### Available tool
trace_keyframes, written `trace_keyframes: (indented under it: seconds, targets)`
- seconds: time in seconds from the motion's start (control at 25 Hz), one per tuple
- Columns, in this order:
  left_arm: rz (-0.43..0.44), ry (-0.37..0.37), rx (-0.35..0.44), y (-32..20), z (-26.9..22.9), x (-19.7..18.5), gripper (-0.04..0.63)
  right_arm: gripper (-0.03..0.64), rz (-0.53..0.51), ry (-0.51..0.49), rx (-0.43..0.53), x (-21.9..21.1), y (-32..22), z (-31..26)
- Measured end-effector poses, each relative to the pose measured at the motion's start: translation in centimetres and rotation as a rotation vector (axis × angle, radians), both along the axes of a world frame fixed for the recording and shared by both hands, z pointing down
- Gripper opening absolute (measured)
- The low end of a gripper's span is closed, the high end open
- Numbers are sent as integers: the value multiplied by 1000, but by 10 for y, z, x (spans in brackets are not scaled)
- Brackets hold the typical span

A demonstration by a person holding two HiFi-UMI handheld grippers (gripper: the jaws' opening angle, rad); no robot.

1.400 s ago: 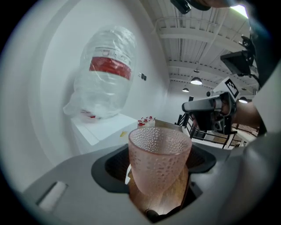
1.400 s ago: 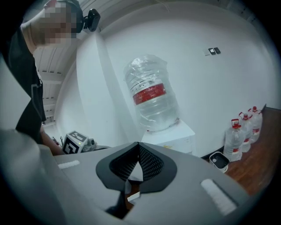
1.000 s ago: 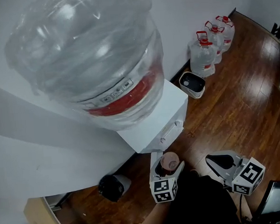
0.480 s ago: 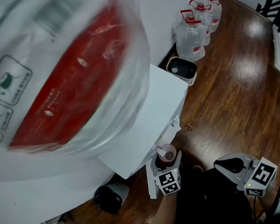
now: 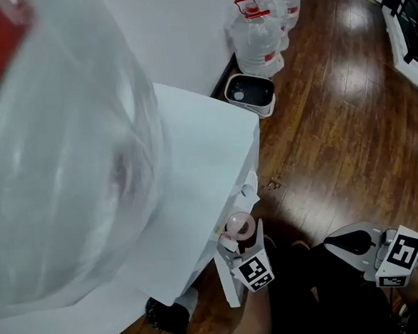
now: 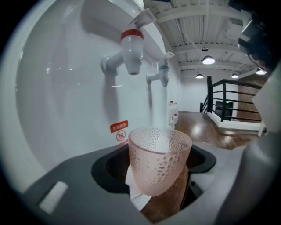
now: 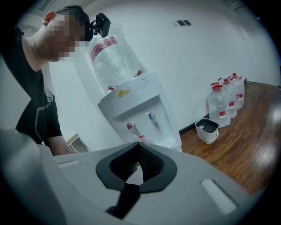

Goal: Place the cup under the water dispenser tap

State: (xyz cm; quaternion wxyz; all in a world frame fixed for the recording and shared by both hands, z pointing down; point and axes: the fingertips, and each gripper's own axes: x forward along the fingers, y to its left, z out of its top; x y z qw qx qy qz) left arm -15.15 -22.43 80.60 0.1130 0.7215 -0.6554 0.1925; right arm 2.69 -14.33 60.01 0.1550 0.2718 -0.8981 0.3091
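A pink dimpled cup (image 6: 160, 165) stands upright between the jaws of my left gripper (image 6: 158, 186), which is shut on it. It is held in front of the white water dispenser (image 6: 66, 101), its rim right below the blue tap (image 6: 163, 74). A pale streak runs from that tap down into the cup. The red tap (image 6: 131, 50) is up and to the left. In the head view the cup (image 5: 240, 226) and left gripper (image 5: 237, 245) sit against the dispenser's front (image 5: 204, 199). My right gripper (image 5: 343, 240) hangs low at the right, shut and empty.
Several large water jugs (image 5: 256, 31) and a white bin (image 5: 250, 94) stand by the wall beyond the dispenser. A dark object (image 5: 166, 315) lies on the wooden floor (image 5: 335, 132) at the dispenser's foot. The big bottle (image 5: 58, 152) fills the head view's left.
The head camera has swung closer over the bottle. My left gripper has carried the cup in closer to the dispenser's front. The right gripper has stayed low at the right.
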Motion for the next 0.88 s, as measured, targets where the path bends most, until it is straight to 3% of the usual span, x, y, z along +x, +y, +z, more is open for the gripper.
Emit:
trace_keyframes:
  seconds: [0.2,0.4,0.6,0.76,0.88]
  targets:
    - [-296,90,-26,-5,8,-19,592,0,33,0,-49,3,0,12]
    - [-516,53,-29,2,3,-27,592,0,-46,23,-81,0,7,-2]
    - [-627,27,-8,4,5,-33,591,0,-56,27,-92,14,8,-4]
    - [-763,95,-143,12,45,-43,579,0,-41,13,-87,17,15,1]
    - [-757,81,-165,12,49,-44,560,0,-35,-14,-95,18,16,-6]
